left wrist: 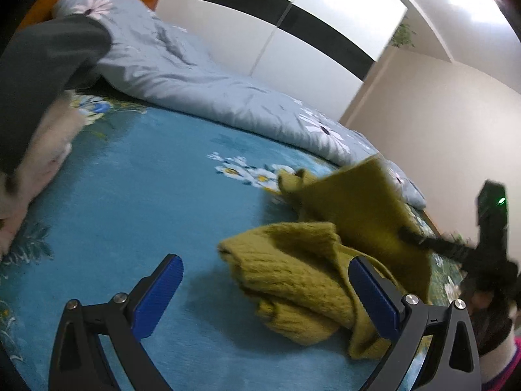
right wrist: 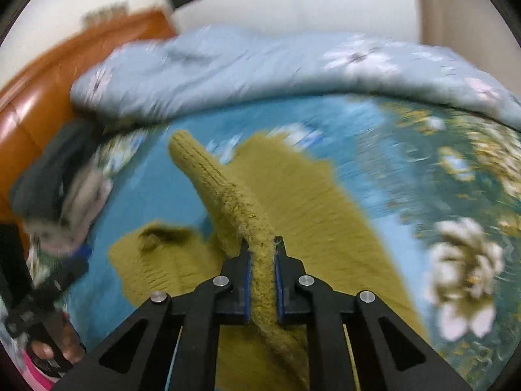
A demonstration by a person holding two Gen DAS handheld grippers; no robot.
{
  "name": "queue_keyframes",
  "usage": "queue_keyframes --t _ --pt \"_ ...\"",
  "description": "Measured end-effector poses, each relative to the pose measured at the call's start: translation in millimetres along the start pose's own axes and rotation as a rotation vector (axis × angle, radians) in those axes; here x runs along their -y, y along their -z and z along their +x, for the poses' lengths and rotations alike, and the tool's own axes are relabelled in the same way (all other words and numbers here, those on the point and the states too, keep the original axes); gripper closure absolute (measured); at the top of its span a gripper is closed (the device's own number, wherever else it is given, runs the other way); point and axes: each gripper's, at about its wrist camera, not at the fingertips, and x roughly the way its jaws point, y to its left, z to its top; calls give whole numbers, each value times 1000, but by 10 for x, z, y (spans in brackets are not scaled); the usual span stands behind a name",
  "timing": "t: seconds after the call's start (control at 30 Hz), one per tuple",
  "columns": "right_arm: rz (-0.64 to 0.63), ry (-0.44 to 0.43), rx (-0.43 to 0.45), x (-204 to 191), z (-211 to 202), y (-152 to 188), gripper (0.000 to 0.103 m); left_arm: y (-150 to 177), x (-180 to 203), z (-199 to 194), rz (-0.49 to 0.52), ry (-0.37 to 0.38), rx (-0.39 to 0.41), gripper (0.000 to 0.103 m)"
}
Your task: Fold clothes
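Observation:
An olive-green knit sweater (left wrist: 293, 280) lies bunched on the teal floral bedsheet (left wrist: 146, 179). My left gripper (left wrist: 265, 262) is open just above the sheet. The bunched knit reaches in between its blue pads beside the right finger (left wrist: 374, 296), and no pad presses on it. My right gripper (right wrist: 261, 244) is shut on a thick edge of the sweater (right wrist: 293, 195), holding that part up off the bed. In the left wrist view the right gripper (left wrist: 405, 230) shows at the right, pinching the raised olive panel. A sleeve (right wrist: 192, 159) juts forward beyond the fingers.
A light blue floral quilt (left wrist: 182, 75) is heaped along the far side of the bed (right wrist: 244, 65). A pile of dark grey and pale clothes (left wrist: 42, 75) sits at the left (right wrist: 55, 176), by the orange headboard (right wrist: 39, 104). A white wardrobe (left wrist: 325, 32) stands behind.

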Motion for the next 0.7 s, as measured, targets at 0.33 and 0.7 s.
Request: queue_keyframes --t 0.33,0.7 --pt "415 330 318 1751 -1516 470 92 44 347 94 33 77 2 0" --pt "659 414 237 2605 -1682 1506 92 278 634 291 13 103 -85 0"
